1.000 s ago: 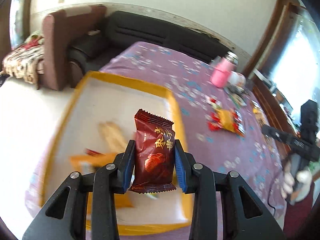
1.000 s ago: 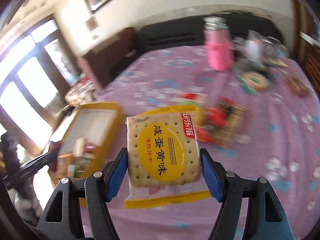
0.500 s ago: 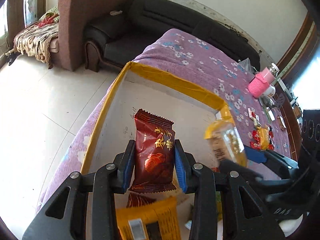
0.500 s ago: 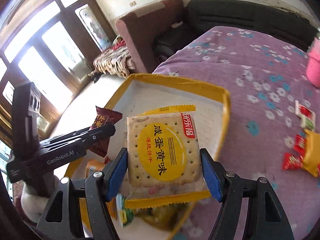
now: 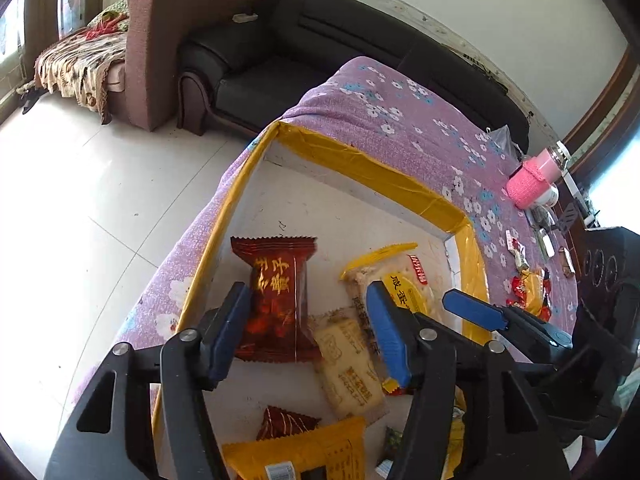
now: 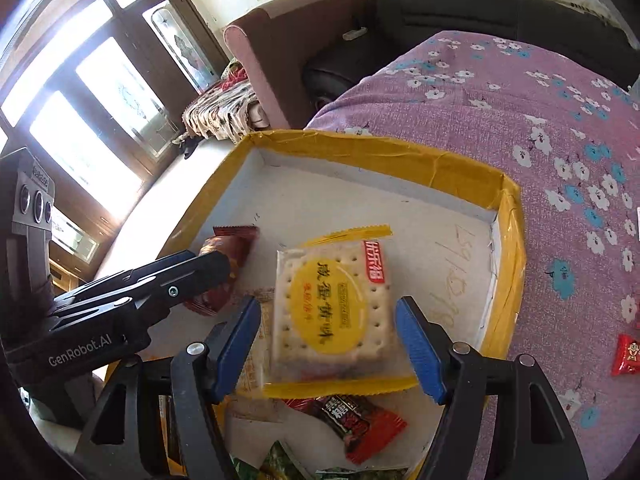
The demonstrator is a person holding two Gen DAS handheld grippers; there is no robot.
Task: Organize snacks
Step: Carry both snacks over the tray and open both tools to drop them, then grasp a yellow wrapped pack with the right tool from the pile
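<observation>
A shallow box with a yellow taped rim [image 5: 360,162] [image 6: 508,200] sits on the purple flowered cloth. My left gripper [image 5: 308,328] is open over it; the dark red snack packet [image 5: 278,300] lies between its fingers, released, and shows by the left finger in the right wrist view [image 6: 224,268]. My right gripper [image 6: 328,340] is open over the box too; the yellow salted-egg biscuit packet [image 6: 332,308] [image 5: 396,280] lies loose between its fingers.
The box also holds a beige biscuit packet [image 5: 348,368], an orange packet [image 5: 300,456], a red wrapper [image 6: 352,420] and green packets. Loose snacks [image 5: 528,288] and a pink bottle [image 5: 534,176] lie further along the table. A black sofa [image 5: 320,40] stands behind.
Both grippers have opened and let go: the dark red packet and the yellow biscuit packet now lie in the box. Both grippers came lower over the box.
</observation>
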